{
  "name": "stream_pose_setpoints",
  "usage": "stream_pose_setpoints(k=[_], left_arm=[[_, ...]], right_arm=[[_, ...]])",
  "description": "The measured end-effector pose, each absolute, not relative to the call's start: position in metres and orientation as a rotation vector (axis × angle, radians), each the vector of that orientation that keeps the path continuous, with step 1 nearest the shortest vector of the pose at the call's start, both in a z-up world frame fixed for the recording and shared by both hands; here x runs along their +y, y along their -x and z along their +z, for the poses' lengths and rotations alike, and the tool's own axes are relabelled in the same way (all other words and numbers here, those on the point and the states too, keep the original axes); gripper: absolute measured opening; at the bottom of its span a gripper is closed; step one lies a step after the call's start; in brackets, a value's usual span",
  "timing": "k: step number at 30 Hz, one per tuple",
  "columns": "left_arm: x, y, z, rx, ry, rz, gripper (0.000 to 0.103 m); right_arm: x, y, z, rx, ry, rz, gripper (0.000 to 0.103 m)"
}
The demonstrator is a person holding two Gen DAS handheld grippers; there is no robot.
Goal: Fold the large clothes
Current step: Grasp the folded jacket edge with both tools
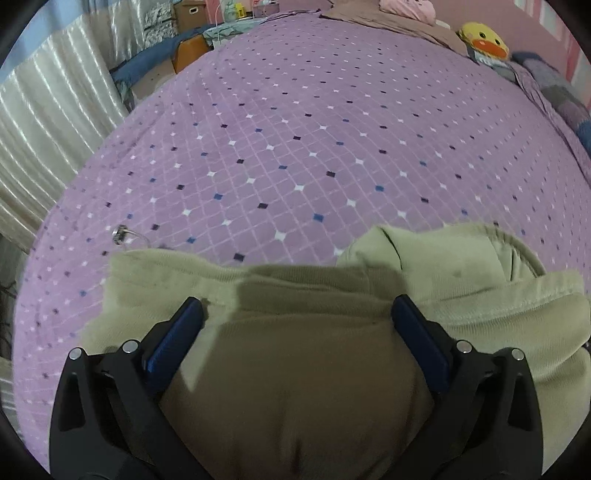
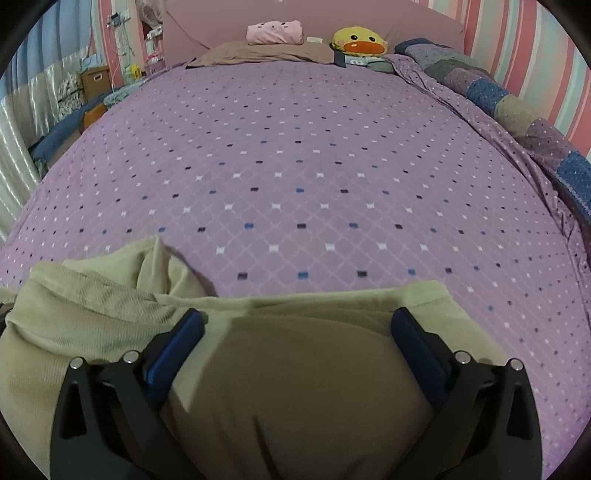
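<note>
The olive-green garment lies bunched on the near edge of the bed, directly under and between the fingers of both my grippers. In my left wrist view its cloth fills the gap between the two blue pads, and a rumpled fold, perhaps a hood or sleeve, rises just ahead and to the right of my left gripper. That gripper is spread wide, its pads well apart and closing on nothing; the fabric sits below them, and I cannot tell whether they touch it.

In my right wrist view the same garment spreads beneath my right gripper, with a crumpled ridge heaped ahead and to the left, and a flatter hem running off to the right. This gripper too stands wide apart, holding nothing.

Beyond the garment, the purple bedspread with its diamond pattern stretches away in front of both grippers. A small clear, shiny object lies on it ahead and to the left of my left gripper, near the garment's edge. Far ahead, at the head of the bed, sit a yellow duck plush, a pink plush and a brown pillow. A patchwork blanket runs along the far right, against the striped wall.
</note>
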State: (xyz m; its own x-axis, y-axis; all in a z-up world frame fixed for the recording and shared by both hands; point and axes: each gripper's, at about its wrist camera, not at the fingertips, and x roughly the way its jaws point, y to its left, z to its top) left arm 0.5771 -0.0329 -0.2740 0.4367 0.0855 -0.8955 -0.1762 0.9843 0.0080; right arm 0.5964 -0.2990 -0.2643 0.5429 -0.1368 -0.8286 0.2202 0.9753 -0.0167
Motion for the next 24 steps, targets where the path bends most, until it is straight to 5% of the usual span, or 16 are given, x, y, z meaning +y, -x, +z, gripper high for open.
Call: stream_pose_setpoints(k=[24], left_arm=[[-0.031, -0.584, -0.308, 0.965, 0.175, 0.143, 0.100]], right_arm=[[-0.311, -0.624, -0.291, 0.989, -0.244, -0.152, 0.102]])
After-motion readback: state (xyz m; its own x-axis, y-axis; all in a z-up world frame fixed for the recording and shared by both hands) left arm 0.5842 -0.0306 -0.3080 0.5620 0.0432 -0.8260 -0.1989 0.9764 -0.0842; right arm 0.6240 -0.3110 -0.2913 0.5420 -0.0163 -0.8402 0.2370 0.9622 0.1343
